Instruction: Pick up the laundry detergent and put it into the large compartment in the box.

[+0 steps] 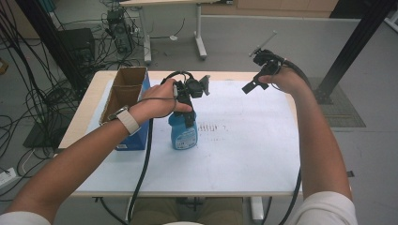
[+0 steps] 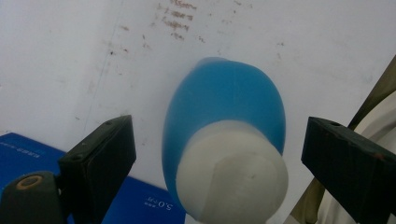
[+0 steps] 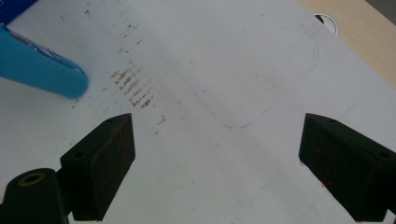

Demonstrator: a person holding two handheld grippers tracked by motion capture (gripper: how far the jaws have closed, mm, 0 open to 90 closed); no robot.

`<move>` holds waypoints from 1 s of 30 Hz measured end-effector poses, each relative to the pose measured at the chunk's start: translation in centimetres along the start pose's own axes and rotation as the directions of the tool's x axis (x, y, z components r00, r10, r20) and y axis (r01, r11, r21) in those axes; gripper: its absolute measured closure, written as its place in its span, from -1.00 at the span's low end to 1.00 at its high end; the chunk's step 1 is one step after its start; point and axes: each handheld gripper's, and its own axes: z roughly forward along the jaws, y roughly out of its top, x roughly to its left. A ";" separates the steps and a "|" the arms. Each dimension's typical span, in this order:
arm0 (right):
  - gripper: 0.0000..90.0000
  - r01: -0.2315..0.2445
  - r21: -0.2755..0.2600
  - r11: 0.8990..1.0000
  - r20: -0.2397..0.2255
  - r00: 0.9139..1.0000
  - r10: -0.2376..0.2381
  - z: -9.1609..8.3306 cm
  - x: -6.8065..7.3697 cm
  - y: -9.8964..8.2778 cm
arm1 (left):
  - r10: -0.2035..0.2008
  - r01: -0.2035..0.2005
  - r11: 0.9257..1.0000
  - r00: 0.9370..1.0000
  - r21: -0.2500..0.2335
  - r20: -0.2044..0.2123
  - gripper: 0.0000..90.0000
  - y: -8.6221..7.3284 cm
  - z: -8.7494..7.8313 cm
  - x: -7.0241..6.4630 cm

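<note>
A blue bottle [image 1: 184, 133] with a white cap [image 2: 232, 172] stands upright on the white sheet [image 1: 244, 140], left of the table's middle. My left gripper [image 1: 189, 96] hovers directly over it, pointing down. In the left gripper view the cap sits between the two black jaws with a gap on each side, so the left gripper [image 2: 219, 158] is open and touches nothing. My right gripper [image 1: 261, 71] is raised over the far right of the sheet. The right gripper [image 3: 217, 163] is open and holds nothing, and the bottle [image 3: 42, 70] lies at that view's upper left.
An open blue box [image 1: 126, 110] with a brown cardboard inside stands just left of the bottle, near the table's left edge. Brown smudges [image 1: 210, 127] mark the sheet right of the bottle. Bare wood with a cable hole [image 3: 325, 22] lies beyond the sheet.
</note>
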 end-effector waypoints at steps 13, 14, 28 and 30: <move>-0.76 0.004 -0.003 1.000 -0.003 1.000 -0.004 0.1 -0.1 0.0 | 0.002 -0.002 1.000 1.000 -0.010 -0.004 -0.74 0.1 1.0 0.0; -0.76 0.002 -0.001 1.000 -0.003 1.000 -0.002 0.1 0.0 0.0 | 0.009 -0.010 1.000 1.000 -0.004 -0.007 -0.73 0.2 1.1 0.0; -0.76 -0.001 0.000 1.000 -0.003 1.000 0.001 0.1 -0.1 0.0 | 0.017 -0.017 1.000 1.000 0.003 -0.011 -0.64 0.4 2.3 -0.2; -0.76 0.004 -0.001 1.000 -0.004 1.000 -0.004 0.2 -0.1 0.0 | 0.016 -0.016 1.000 1.000 -0.002 -0.010 -0.58 0.3 2.4 -0.2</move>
